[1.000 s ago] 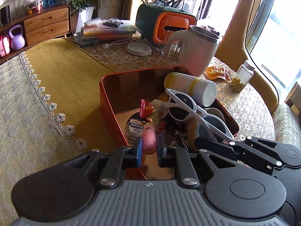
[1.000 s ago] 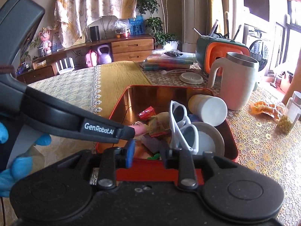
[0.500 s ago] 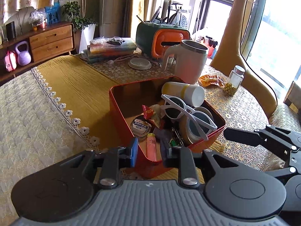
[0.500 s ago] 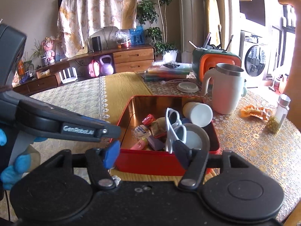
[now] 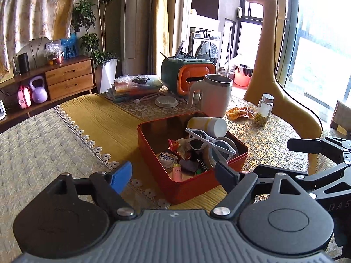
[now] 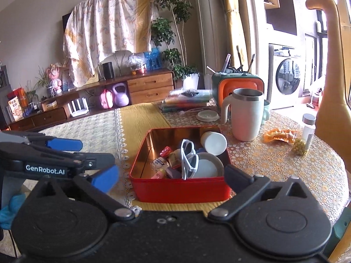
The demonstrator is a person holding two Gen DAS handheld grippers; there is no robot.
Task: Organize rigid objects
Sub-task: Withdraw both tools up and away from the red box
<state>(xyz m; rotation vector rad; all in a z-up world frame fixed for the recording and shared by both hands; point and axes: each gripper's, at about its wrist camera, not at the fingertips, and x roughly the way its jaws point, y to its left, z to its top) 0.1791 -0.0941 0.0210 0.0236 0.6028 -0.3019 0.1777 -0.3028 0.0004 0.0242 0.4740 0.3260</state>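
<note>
Your left tongs (image 5: 173,176) have just been opening and stand wide with nothing between them; the right tongs (image 6: 171,178) have opened wide too, empty. The red tin (image 5: 153,144) sits on the table just ahead of both, holding white sunglasses (image 5: 204,140), a white bottle (image 5: 208,123) and a pink tube (image 5: 177,172).

Home living room, sideboard (image 6: 149,87), washing machine (image 6: 285,81)
</note>
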